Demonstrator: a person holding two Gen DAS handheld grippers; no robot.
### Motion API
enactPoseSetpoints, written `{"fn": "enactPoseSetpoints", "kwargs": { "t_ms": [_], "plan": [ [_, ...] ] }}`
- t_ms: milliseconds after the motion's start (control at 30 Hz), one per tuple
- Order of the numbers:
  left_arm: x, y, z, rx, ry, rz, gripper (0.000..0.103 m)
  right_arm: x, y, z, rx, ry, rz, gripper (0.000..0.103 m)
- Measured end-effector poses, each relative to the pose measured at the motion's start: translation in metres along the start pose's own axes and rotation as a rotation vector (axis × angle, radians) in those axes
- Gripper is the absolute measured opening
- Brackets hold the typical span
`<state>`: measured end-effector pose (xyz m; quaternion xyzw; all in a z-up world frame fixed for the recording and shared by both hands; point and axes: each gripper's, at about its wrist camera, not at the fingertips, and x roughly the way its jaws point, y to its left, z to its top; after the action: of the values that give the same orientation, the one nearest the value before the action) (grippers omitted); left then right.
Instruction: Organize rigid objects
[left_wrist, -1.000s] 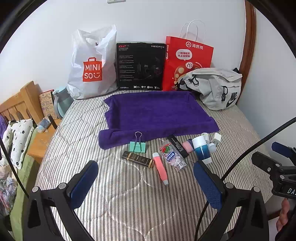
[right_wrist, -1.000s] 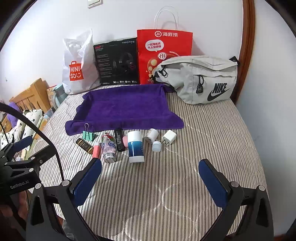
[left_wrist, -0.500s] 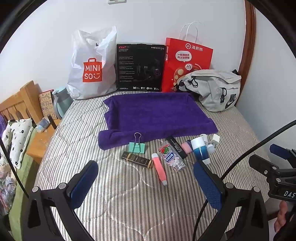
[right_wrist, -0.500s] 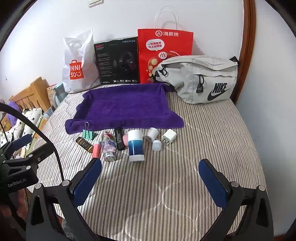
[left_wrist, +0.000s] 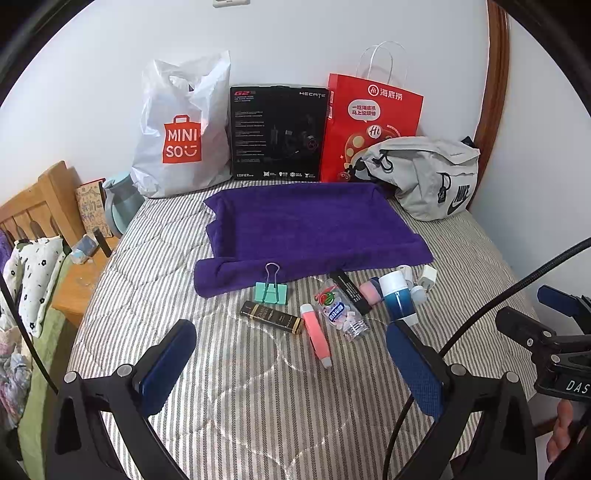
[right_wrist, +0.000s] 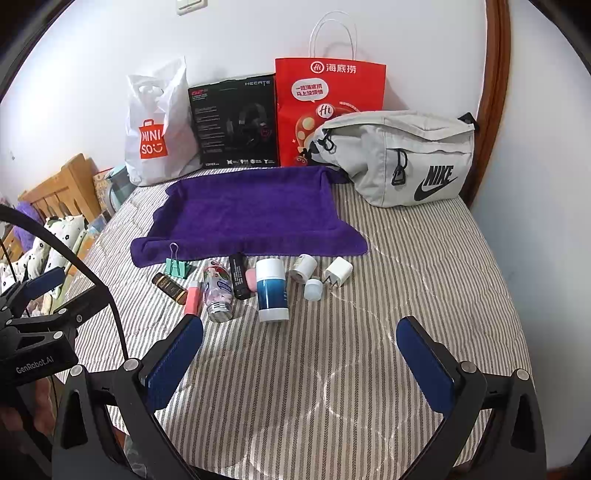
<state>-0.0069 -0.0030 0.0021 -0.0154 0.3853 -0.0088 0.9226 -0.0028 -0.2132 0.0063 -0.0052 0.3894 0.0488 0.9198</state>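
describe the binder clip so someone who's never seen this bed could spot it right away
Start at the purple towel spread on the striped bed. At the towel's near left corner sits the binder clip, its wire handles lying up against the towel's edge. It is the only mint-green item and the leftmost of the row, beside a dark gold-printed tube.
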Motion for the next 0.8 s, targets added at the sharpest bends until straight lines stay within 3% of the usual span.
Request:
{"fn": "enactPoseSetpoints", "kwargs": {
  "t_ms": [800],
  "plan": [
    [-0.0035,0.0072,0.0002,-0.010,0.002,0.015,0.103,0.0002,0.0006,0.0015,-0.006,0.007,0.000,0.103]
  ]
}}
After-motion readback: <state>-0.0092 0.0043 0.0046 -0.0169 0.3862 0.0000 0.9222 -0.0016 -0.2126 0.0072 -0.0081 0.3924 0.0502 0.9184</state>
